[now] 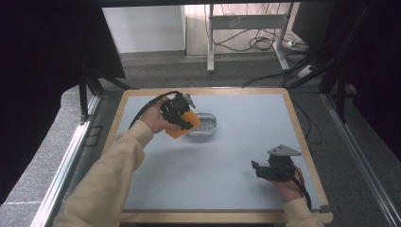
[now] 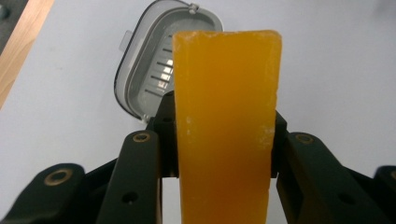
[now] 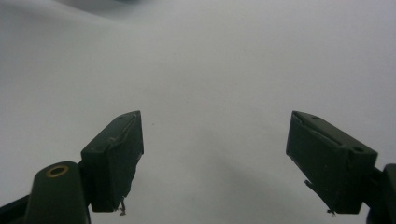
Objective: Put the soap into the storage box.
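No readable text, labels, brands, numbers or signs anywhere. The orange bar (image 2: 227, 126), the grey dish (image 2: 148, 74) and the table (image 1: 246, 156) carry no print; the grippers' black jaws are unmarked too.

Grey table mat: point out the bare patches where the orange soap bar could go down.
Free: the mat between the soap dish and the right gripper, plus the far right stretch. Crowded: around the dish, where the left gripper holds the orange soap bar.
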A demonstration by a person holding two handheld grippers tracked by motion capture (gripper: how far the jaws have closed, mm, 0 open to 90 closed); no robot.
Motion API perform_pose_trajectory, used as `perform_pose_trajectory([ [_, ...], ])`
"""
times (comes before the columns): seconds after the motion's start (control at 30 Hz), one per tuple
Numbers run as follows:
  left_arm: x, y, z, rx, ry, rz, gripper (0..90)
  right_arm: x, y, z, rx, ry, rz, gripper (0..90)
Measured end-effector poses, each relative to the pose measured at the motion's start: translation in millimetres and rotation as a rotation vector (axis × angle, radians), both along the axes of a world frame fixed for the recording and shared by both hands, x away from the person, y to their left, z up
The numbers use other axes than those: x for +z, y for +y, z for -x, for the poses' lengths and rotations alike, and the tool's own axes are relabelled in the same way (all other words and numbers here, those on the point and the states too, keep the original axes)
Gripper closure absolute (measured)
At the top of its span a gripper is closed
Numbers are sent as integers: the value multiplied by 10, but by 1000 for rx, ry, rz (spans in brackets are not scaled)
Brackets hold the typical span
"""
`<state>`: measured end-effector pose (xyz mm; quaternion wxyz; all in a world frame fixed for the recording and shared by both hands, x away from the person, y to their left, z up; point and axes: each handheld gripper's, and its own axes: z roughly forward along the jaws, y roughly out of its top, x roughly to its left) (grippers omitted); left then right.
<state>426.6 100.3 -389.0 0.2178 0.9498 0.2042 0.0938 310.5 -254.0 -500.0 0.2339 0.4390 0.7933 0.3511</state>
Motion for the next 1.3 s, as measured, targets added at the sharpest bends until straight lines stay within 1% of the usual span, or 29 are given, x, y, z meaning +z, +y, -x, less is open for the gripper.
perform_pose_trajectory([
  [0.13,-2,-38,-62,-1,1,1,621,14,-1,1,2,-4,-5,193],
  [0.23,0,-77,-103,-6,-9,-6,621,14,8,2,7,-4,1,192],
  [0.3,-3,-90,-134,-15,-10,4,621,16,8,4,8,-5,1,193],
  [0.33,-11,-96,-151,-21,-9,7,622,16,6,4,7,-7,1,193],
  [0.37,-18,-104,-169,-32,-12,-1,621,16,3,4,6,-7,1,193],
  [0.57,-96,-139,-286,-52,1,3,622,8,-2,-5,4,-2,6,193],
  [0.73,-118,-180,-390,-74,-1,-20,622,3,11,-12,10,-3,10,193],
  [0.9,-107,-260,-459,-95,-1,-66,621,8,5,-12,8,-2,7,193],
  [1.0,-111,-312,-494,-110,4,-80,621,8,5,-14,10,-4,8,193],
  [1.17,-120,-385,-565,-134,0,-116,621,4,5,-18,11,-4,12,193],
  [1.3,-152,-434,-626,-148,5,-128,621,4,-7,-24,9,-7,8,193],
])
